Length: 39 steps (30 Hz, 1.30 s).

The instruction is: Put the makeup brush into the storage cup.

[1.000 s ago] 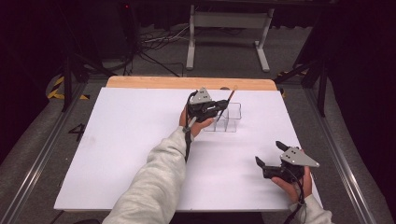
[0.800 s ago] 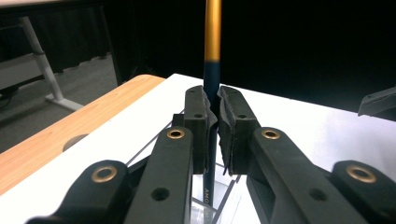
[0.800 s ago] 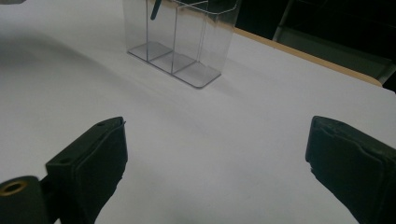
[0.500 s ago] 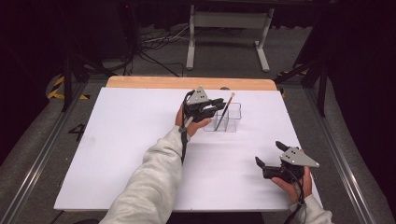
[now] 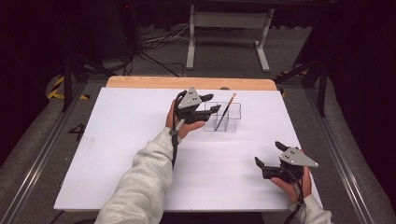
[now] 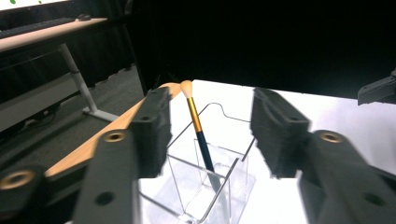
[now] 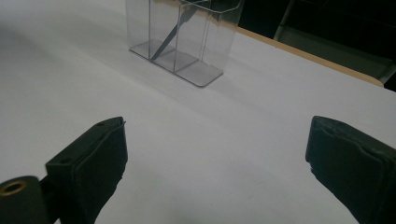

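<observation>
A makeup brush (image 5: 226, 111) with a pale tip, gold ferrule and dark handle leans inside a clear plastic organizer (image 5: 223, 116) at the table's far middle. The left gripper view shows the brush (image 6: 198, 130) standing in a compartment of that organizer (image 6: 205, 184). My left gripper (image 5: 208, 110) hovers just left of the organizer; its jaws have just been opening and nothing sits between them (image 6: 210, 135). My right gripper (image 5: 266, 158) rests low near the front right of the table, open and empty, facing the organizer (image 7: 182, 42) from a distance.
The white table top (image 5: 116, 154) has a wooden strip (image 5: 154, 82) along its far edge. Beyond it stand a desk frame (image 5: 229, 28) and floor cables (image 5: 154, 42). Metal rails (image 5: 341, 158) run along both sides.
The left gripper let go of the brush, which now leans in the organizer, and drew back to the left and up with jaws apart. The right gripper stayed still.
</observation>
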### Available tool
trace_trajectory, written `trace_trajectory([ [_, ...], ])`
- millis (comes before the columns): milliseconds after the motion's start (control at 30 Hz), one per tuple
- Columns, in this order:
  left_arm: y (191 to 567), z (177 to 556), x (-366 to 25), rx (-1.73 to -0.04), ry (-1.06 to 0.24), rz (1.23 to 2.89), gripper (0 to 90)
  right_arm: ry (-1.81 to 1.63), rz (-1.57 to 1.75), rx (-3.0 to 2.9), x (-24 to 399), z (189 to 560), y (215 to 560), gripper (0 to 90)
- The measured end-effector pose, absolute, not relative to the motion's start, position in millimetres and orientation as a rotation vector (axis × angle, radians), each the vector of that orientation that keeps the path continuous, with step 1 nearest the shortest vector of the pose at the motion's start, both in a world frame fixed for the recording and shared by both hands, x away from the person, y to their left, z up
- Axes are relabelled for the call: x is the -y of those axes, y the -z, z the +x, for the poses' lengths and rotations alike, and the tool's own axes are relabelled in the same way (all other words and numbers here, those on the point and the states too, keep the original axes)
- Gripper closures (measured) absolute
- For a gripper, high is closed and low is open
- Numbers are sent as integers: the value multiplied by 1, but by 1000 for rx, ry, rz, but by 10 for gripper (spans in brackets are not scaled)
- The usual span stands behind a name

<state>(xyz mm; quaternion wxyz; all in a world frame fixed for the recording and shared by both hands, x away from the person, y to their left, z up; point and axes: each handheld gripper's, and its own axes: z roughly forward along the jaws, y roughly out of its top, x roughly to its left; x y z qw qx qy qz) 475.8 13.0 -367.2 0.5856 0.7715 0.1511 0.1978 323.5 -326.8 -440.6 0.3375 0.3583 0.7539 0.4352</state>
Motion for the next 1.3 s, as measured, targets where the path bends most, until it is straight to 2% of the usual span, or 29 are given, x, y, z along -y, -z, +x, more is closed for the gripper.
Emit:
trace_trajectory([
  [100, 368, 473, -17, -363, -478, 1793, 389, -1134, 934, -1965, 327, 323, 441, 63],
  [133, 368, 472, -18, -379, -493, 1791, 327, -1134, 935, -1965, 327, 323, 441, 63],
  [333, 370, 469, -27, -389, -508, 1781, 195, -1133, 934, -1967, 327, 323, 441, 62],
  [467, 371, 469, -32, -409, -514, 1789, 69, -1133, 935, -1965, 327, 323, 441, 61],
  [567, 373, 467, -36, -394, -503, 1792, 28, -1131, 937, -1968, 327, 323, 441, 62],
  [1300, 370, 444, -57, -396, -598, 1767, 18, -1136, 935, -1969, 326, 323, 441, 62],
])
